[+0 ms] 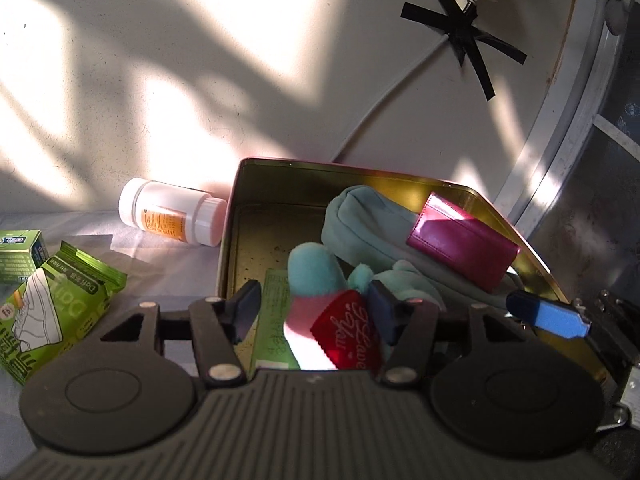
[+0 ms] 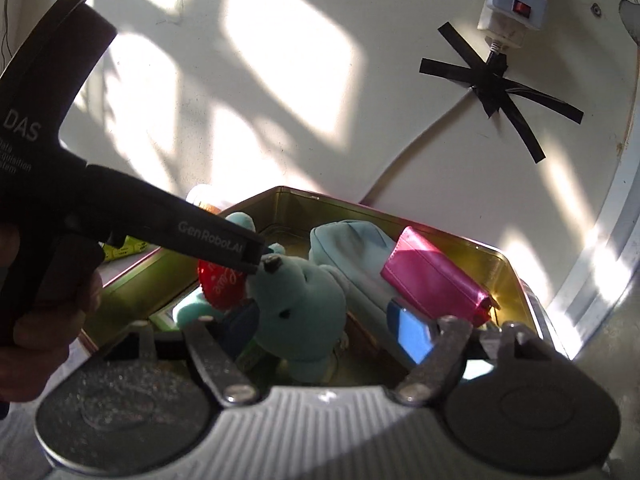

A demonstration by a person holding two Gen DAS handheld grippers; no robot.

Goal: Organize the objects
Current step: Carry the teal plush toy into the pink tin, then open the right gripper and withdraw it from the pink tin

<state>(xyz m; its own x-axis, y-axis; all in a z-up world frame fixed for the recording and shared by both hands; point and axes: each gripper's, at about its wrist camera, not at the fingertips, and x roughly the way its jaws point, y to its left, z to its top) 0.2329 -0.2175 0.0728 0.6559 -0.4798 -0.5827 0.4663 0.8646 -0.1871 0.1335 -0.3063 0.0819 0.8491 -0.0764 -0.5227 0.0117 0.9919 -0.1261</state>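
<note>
Over the open gold tin (image 1: 256,208), the left hand-held gripper (image 1: 314,310) had its fingers spread wide on both sides of a plush toy (image 1: 320,280), and the pictures did not show clearly whether the pads touched it. The toy was turquoise and pink, with a red heart (image 1: 348,332) on its front, and it lay inside the tin near the front wall. The right hand-held gripper (image 2: 326,326) was also wide open, above the right part of the same tin, and held nothing; the head of the toy (image 2: 304,300) was between its fingers in this view.

Behind the toy, a light blue pouch (image 1: 360,216) lay in the tin, and a pink wallet (image 1: 464,248) rested on top of it, toward the right wall. A thin green packet (image 1: 276,312) lay on the tin floor, just beside the toy.

On the surface (image 1: 160,264), a white bottle (image 1: 172,212) with an orange label lay on its side, very near the left wall of the tin. Two green boxes (image 1: 56,304) stood at the left edge of the surface. On the wall behind, a white cable (image 1: 384,104) was fixed with crossed black tape (image 1: 468,36).
</note>
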